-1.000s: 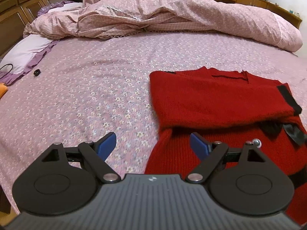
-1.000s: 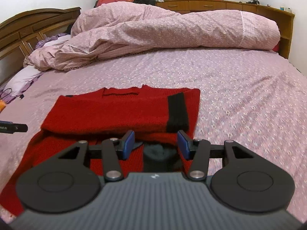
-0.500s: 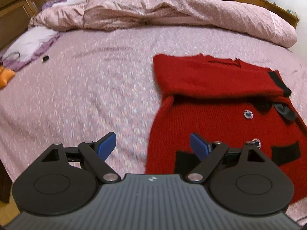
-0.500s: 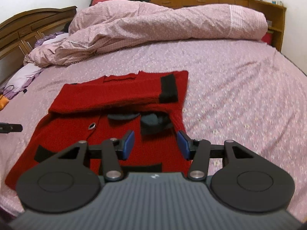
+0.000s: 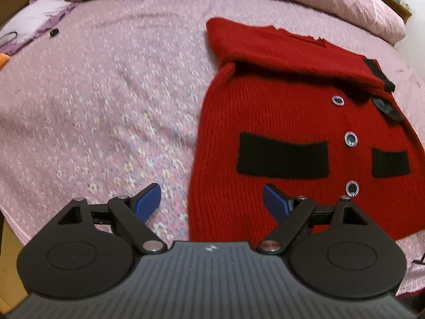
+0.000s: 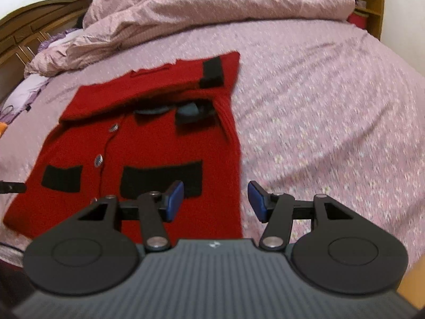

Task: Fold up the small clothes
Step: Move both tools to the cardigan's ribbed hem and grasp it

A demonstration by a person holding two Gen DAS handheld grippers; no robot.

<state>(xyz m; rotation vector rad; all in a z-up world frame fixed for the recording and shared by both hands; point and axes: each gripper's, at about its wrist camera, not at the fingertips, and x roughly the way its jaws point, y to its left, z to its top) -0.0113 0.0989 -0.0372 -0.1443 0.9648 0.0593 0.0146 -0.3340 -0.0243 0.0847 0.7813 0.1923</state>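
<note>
A small red knitted cardigan with black pocket bands and round buttons lies flat on the pink flowered bedsheet. Its sleeves are folded across the chest near the collar. My left gripper hangs open above the cardigan's lower left corner, nothing between its blue pads. In the right wrist view the same cardigan fills the left half. My right gripper hovers over the lower right edge of the hem, its jaws opening with nothing pressed between them.
A rumpled pink duvet is heaped at the far side of the bed. A wooden headboard and pillows sit at the left. Small dark objects lie near the pillows. The mattress edge and floor are close below me.
Both grippers have drawn back towards the near edge of the bed and tilted down, so the cardigan's pockets and hem have come into view. The right jaws have widened slightly.
</note>
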